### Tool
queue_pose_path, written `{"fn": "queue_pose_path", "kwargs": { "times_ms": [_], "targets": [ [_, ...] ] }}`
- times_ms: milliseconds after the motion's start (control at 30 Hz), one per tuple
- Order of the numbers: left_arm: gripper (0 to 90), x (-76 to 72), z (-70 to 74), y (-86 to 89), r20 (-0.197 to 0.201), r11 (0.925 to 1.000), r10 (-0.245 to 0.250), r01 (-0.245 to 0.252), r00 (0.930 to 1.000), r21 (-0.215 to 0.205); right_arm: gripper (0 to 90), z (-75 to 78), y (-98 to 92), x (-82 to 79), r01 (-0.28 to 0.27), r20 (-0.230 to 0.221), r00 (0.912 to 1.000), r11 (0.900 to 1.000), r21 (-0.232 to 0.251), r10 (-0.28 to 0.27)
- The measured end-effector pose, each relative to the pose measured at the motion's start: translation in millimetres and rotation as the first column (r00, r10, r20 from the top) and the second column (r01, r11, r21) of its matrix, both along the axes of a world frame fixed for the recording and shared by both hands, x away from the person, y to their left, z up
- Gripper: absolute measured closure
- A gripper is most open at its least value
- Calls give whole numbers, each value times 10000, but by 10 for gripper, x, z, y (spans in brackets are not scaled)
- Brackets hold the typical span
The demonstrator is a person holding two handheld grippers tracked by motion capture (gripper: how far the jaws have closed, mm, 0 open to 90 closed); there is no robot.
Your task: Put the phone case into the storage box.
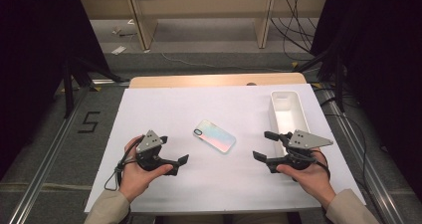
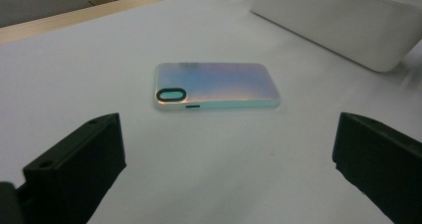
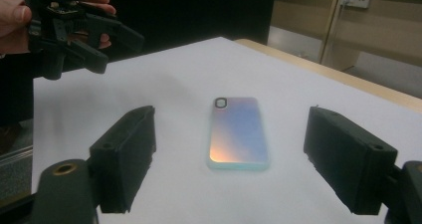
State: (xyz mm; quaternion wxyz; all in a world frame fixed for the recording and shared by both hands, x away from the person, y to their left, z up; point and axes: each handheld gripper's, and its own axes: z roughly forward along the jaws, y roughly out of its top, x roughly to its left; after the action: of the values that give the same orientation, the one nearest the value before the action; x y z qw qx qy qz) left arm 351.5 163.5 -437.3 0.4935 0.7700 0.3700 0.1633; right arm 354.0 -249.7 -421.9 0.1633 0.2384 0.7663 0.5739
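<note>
An iridescent phone case lies flat on the white sheet, camera cutout toward the far left. My left gripper hovers to its left, jaws wide apart and pointing at it with nothing between them. My right gripper is to the case's right, also open and empty, facing it. In the left gripper view the case lies ahead, beyond the two black jaws. In the right gripper view the case lies lengthwise ahead between the jaws' lines, and the left gripper shows at the upper left in a hand.
A white rectangular bin stands at the far right of the sheet, close beyond my right gripper; its wall shows in the left gripper view. The white sheet covers a wooden table. Cables and shelving lie on the floor behind.
</note>
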Motion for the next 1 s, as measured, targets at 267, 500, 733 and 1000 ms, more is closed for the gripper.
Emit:
{"fn": "queue_pose_path", "kwargs": {
  "times_ms": [267,500,733,1000],
  "targets": [
    [0,-7,1,-3,33,10000,-10,10,10000,19,255,17,77,-16,103,68,9999,9999,121,-104],
    [0,-2,-2,-12,17,10000,-10,10,10000,60,608,49,221,49,214,188,9996,9994,-254,-210],
    [0,11,-18,-21,-43,10000,10,-10,10000,85,900,41,414,227,542,-263,9980,9891,-1372,-583],
    [0,21,-29,-24,-104,9999,31,-30,9999,111,900,-48,724,526,1093,-922,9870,9703,-2159,-1317]
  ]
}}
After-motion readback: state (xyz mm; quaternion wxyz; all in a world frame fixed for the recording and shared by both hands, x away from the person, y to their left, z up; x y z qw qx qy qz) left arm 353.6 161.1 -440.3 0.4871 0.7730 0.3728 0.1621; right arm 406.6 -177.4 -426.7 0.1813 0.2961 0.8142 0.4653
